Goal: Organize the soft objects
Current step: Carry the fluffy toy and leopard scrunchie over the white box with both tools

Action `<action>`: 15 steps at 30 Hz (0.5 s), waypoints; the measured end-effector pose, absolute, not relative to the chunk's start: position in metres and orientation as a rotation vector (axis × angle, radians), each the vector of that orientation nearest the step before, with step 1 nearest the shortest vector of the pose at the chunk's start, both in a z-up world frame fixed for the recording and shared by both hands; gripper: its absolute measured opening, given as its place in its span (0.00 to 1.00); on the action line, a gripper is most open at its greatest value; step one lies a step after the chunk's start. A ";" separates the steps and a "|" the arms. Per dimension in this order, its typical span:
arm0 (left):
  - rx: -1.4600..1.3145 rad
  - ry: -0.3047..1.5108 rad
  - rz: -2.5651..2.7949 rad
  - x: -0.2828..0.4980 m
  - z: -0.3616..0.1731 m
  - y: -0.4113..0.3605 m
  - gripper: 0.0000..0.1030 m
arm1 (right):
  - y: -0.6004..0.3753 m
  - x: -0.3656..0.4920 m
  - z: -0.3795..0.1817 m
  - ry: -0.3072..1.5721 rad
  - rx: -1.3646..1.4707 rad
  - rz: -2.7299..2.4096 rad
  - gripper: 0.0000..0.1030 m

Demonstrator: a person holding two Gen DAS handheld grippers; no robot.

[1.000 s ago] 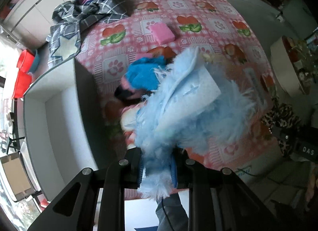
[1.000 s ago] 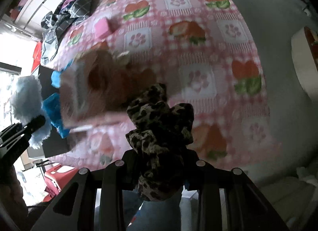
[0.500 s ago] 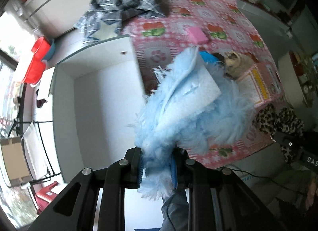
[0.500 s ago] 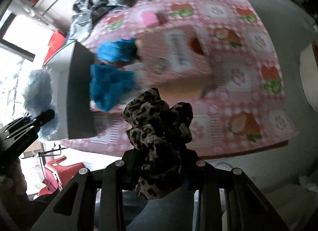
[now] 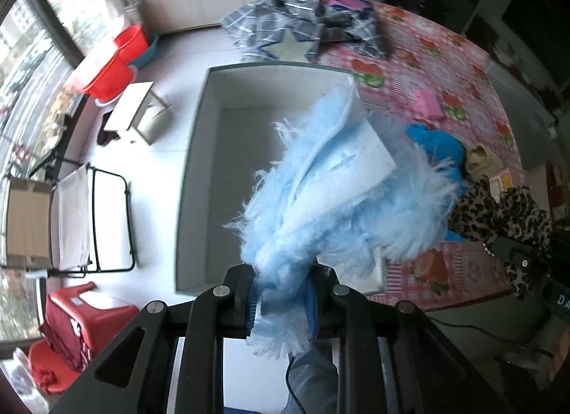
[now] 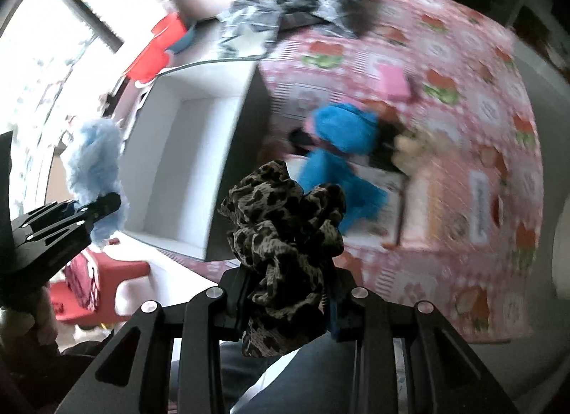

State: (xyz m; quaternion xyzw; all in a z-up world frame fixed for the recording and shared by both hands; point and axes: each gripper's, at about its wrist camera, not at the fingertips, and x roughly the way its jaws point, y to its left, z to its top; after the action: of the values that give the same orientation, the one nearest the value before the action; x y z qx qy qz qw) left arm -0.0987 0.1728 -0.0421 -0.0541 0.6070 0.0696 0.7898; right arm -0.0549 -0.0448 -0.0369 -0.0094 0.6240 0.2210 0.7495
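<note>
Both grippers are clenched: the left gripper (image 5: 281,302) grasps a fluffy light-blue fabric piece (image 5: 335,193), the right gripper (image 6: 285,293) a leopard-print fabric scrunchie (image 6: 285,221). The open white rectangular box (image 5: 199,150) lies at ten o'clock. Each piece should probably be let go low inside it.

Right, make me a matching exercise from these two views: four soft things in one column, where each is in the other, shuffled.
Things:
1. pale blue fluffy cloth
2. leopard-print fabric
3. pink sponge
4. plaid garment

Places:
A. lying flat on the strawberry tablecloth
B. gripped in the right claw
C. heaped at the table's far end
D. gripped in the left claw, above the white box

Pairs: 1-D, 2-B, 3-A, 4-C
</note>
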 end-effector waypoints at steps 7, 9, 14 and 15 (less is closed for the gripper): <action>-0.165 1.314 0.222 -0.108 -0.044 0.196 0.23 | 0.002 -0.056 -0.027 1.336 -0.117 0.602 0.33; -0.177 1.322 0.231 -0.108 -0.047 0.198 0.23 | 0.011 -0.055 -0.026 1.333 -0.139 0.624 0.33; -0.198 1.347 0.245 -0.109 -0.056 0.200 0.23 | 0.032 -0.054 -0.024 1.332 -0.184 0.673 0.33; -0.202 1.353 0.246 -0.110 -0.057 0.200 0.23 | 0.035 -0.052 -0.024 1.333 -0.191 0.680 0.33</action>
State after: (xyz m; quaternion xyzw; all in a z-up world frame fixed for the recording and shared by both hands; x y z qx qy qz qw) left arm -0.1097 0.1995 -0.0575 -0.0932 0.6232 0.1133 0.7682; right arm -0.0522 0.0346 -0.0240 -0.0866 0.6052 0.3085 0.7287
